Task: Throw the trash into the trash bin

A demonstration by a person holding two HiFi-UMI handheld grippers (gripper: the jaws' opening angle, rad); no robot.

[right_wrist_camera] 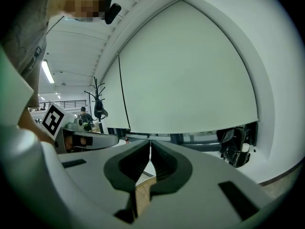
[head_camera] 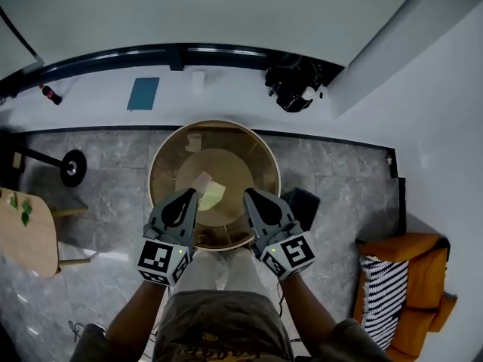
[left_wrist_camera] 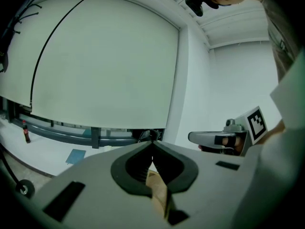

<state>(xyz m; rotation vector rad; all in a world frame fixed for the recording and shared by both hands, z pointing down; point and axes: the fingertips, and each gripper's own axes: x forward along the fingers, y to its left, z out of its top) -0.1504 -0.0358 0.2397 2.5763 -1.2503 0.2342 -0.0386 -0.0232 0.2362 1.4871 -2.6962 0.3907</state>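
Note:
A round wooden trash bin (head_camera: 161, 155) stands on the grey floor right in front of me. Inside it lie a pale pink scrap (head_camera: 201, 180) and a yellow-green scrap (head_camera: 213, 195), and a small pale piece (head_camera: 194, 142) rests against the far wall. My left gripper (head_camera: 192, 195) hovers over the bin's near left, shut and empty. My right gripper (head_camera: 247, 195) hovers over the near right, also shut and empty. In the left gripper view the jaws (left_wrist_camera: 152, 146) meet at the tips, with brown bin (left_wrist_camera: 158, 189) showing below. The right gripper view shows its jaws (right_wrist_camera: 150, 142) pressed together.
A white ledge behind the bin carries a blue pad (head_camera: 143, 93), a red bottle (head_camera: 50, 94) and a black device (head_camera: 294, 86). A black box (head_camera: 303, 205) sits beside the bin. A wooden table (head_camera: 26, 240) is at left, an orange sofa (head_camera: 413, 277) at right.

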